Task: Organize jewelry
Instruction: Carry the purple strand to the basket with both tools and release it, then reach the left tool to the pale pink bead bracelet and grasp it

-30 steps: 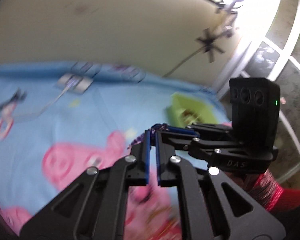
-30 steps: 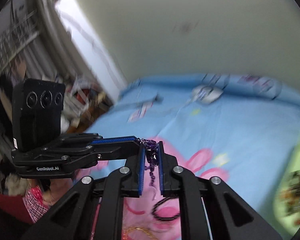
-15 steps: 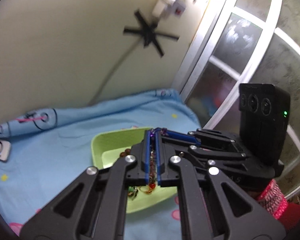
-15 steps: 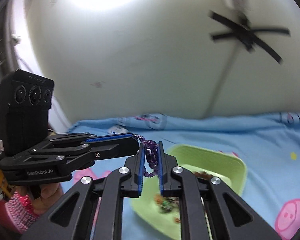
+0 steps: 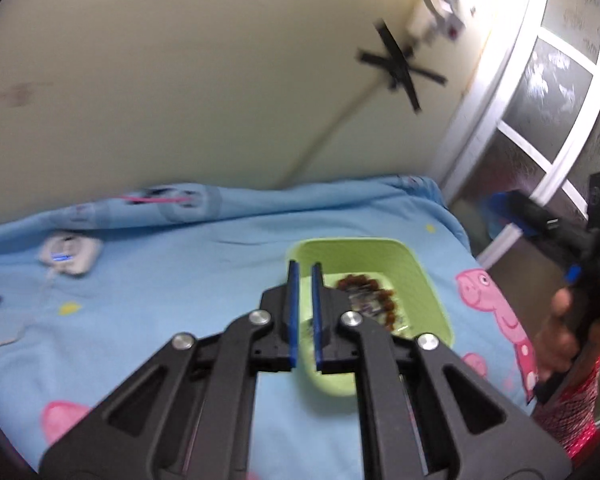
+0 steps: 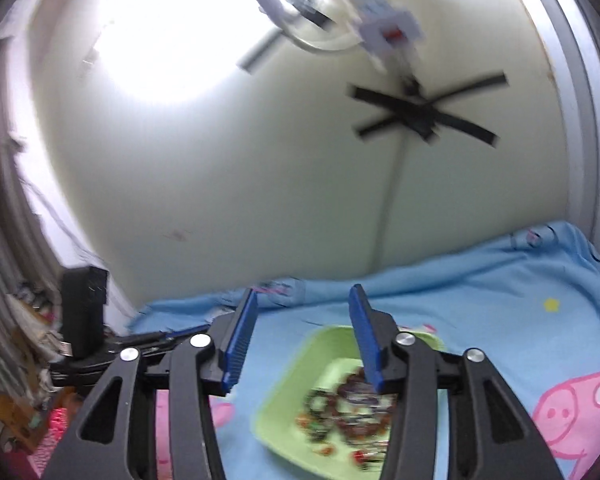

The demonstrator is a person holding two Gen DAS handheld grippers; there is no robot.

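Observation:
A light green tray (image 5: pixel 420 272) sits on the blue cartoon-pig sheet and holds a pile of beaded jewelry (image 5: pixel 370 294). My left gripper (image 5: pixel 304 314) hovers over the tray's near left edge, its blue pads a narrow gap apart with nothing between them. In the right wrist view the same tray (image 6: pixel 288 392) lies below my right gripper (image 6: pixel 304 336), whose jaws are spread wide and empty. The jewelry (image 6: pixel 344 412) lies blurred in the tray. The left gripper (image 6: pixel 140 340) shows at the left, and the right gripper (image 5: pixel 556 228) at the left wrist view's right edge.
A small white device (image 5: pixel 70 256) with a cord lies on the sheet at the left. A cream wall with black taped crosses (image 6: pixel 424 110) stands behind the bed. A window frame (image 5: pixel 540 92) is on the right. Clutter fills the far left (image 6: pixel 16 360).
My right gripper has opened wide and the purple bead chain it held is gone from its jaws. My left gripper has parted slightly and moved left of the tray's middle. Both views tilted up.

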